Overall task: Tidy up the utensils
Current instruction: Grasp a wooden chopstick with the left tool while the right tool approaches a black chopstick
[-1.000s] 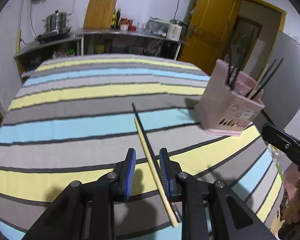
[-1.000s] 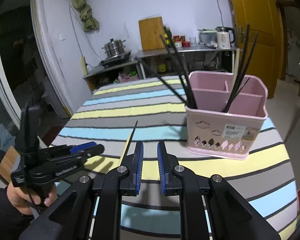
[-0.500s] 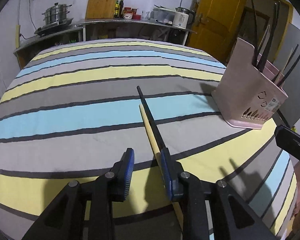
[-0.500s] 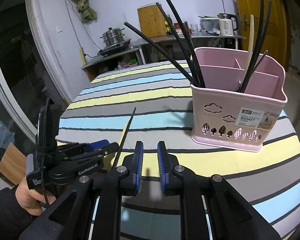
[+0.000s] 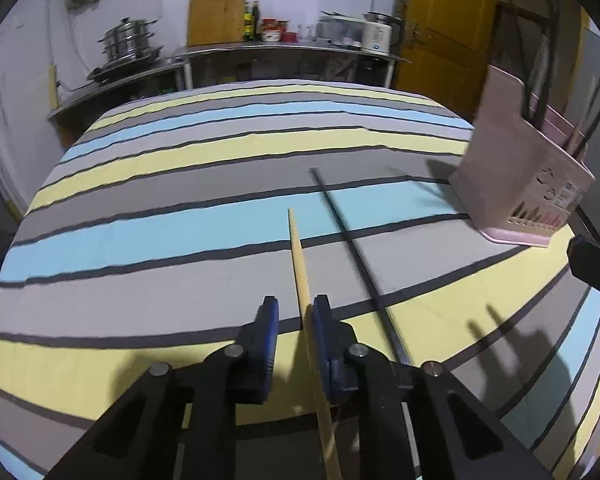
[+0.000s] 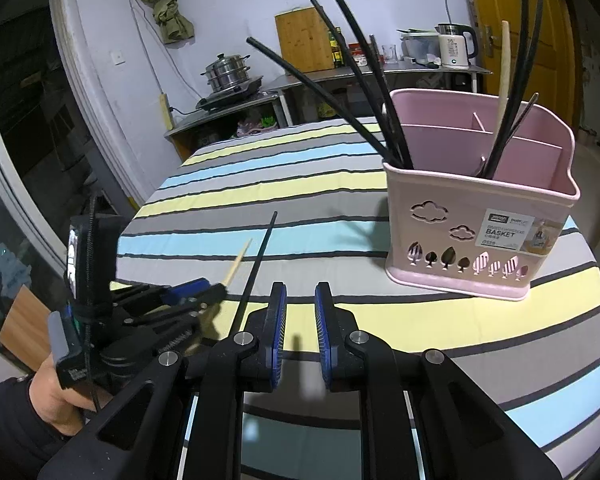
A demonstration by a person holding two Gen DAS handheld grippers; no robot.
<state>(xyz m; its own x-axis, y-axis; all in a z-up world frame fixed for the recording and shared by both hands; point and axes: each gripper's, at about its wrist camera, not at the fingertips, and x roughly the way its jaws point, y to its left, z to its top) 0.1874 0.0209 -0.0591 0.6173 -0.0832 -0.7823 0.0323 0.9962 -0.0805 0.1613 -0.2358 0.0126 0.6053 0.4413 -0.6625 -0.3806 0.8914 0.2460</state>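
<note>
Left gripper (image 5: 293, 320) part open, wooden chopstick (image 5: 299, 256) against one pad, grip unclear. Right gripper (image 6: 301, 312) open, empty; basket (image 6: 476, 220) right of frame.

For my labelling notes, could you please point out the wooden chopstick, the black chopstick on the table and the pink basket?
wooden chopstick (image 5: 298, 256), left wrist view, mid shaft.
black chopstick (image 5: 350, 240), left wrist view, mid shaft.
pink basket (image 6: 476, 204), right wrist view, front wall.

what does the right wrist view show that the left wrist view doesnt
Only the right wrist view shows the basket's divided compartments, its BASKET label, the hand holding the left gripper, and the right gripper, open and empty.

Only the left wrist view shows the wooden chopstick between the left gripper's fingers.

Both show the black chopstick lying on the striped tablecloth.
</note>
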